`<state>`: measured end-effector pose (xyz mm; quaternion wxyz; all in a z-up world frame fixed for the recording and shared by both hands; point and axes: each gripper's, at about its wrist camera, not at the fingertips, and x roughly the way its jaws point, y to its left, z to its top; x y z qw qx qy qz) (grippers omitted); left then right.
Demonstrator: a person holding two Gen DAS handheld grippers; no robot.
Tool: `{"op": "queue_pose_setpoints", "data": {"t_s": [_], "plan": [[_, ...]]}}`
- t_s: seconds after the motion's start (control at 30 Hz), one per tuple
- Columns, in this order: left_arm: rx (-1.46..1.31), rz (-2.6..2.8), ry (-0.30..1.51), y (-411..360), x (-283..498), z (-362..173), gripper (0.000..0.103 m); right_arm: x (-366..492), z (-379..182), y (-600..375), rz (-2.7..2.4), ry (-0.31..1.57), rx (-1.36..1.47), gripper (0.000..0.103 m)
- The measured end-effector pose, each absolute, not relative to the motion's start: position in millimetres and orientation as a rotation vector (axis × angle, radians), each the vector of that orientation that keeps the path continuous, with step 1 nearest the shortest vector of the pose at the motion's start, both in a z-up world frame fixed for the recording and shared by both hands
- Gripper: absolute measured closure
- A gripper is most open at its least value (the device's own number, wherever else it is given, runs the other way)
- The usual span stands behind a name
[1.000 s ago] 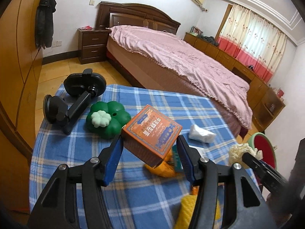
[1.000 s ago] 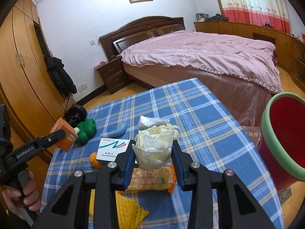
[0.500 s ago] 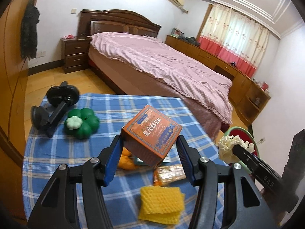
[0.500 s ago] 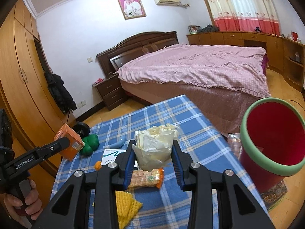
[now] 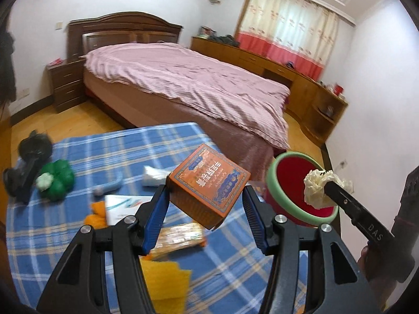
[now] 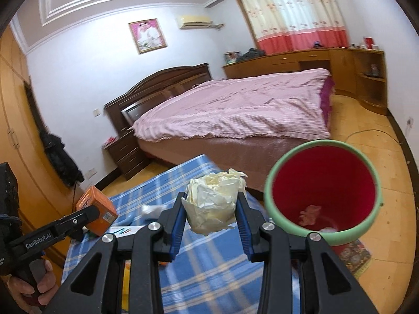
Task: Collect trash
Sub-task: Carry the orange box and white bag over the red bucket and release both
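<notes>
Right wrist alone shows scraps inside the bin point(image 6: 364, 233) (both claws point(image 6: 211, 210) clamp trash).

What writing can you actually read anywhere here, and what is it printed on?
"GenRobot.AI": on the side of the left gripper.
"DAS": on the side of the right gripper.
Orange box: large printed characters on top, upside down and not legible to me; the small print is blurred.
White card on the table: logo only, text too blurred.
</notes>
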<state>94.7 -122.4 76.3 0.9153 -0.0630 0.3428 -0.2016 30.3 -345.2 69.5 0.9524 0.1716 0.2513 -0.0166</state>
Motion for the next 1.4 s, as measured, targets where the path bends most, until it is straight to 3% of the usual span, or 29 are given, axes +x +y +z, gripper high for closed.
{"op": "queue_pose_setpoints", "data": {"t_s": [0.7,1.03,1.23,1.4], "plan": [[0.003,-0.739,0.835,-317,129,27,0.045,26,18,-484,-0.261,0.582,0.484,0.063],[0.081,-0.719,0.888,-364,151,-4,0.044,38,-8,-521,-0.301,0.614,0.534,0.06],[0.056,-0.697,0.896,-361,159,-4,0.043,43,-15,-528,-0.296,0.614,0.541,0.054],[0.049,-0.672,0.889,-351,158,3,0.043,47,-19,-530,-0.285,0.615,0.556,0.04]]}}
